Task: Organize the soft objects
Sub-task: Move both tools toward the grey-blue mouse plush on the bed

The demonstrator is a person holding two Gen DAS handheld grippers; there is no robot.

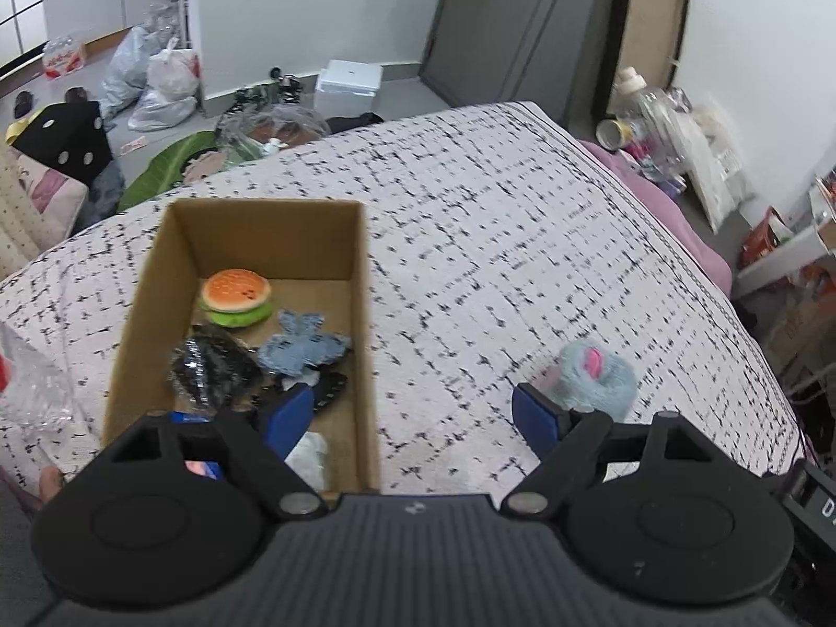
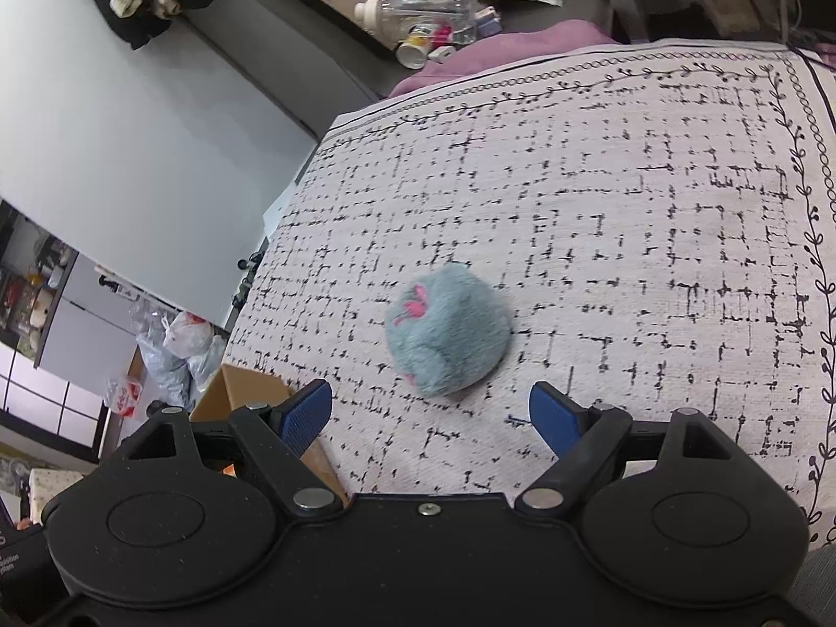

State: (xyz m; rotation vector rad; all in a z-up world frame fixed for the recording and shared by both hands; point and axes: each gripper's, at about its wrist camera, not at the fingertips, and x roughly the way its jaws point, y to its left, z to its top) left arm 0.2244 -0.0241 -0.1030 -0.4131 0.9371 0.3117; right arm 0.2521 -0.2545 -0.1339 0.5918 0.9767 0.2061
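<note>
A cardboard box (image 1: 366, 345) sits on the patterned bedspread (image 1: 496, 219). Inside lie a plush hamburger (image 1: 236, 297), a denim soft toy (image 1: 303, 347) and a dark knitted piece (image 1: 214, 368). My left gripper (image 1: 413, 415) hovers open over the box's right wall, with nothing between its blue pads. A fluffy pale-blue plush with pink marks (image 1: 595, 373) lies on the spread just beyond its right fingertip. In the right wrist view that plush (image 2: 446, 332) rests slightly ahead of my right gripper (image 2: 431, 415), which stands open and apart from it. The box corner (image 2: 235, 392) shows at lower left.
Crumpled clear plastic (image 1: 31, 386) lies left of the box. Beyond the bed's far edge the floor holds plastic bags (image 1: 157, 78), a white box (image 1: 347, 86) and clutter with bottles (image 1: 653, 125) along the right wall. A purple blanket (image 2: 496, 49) edges the bed.
</note>
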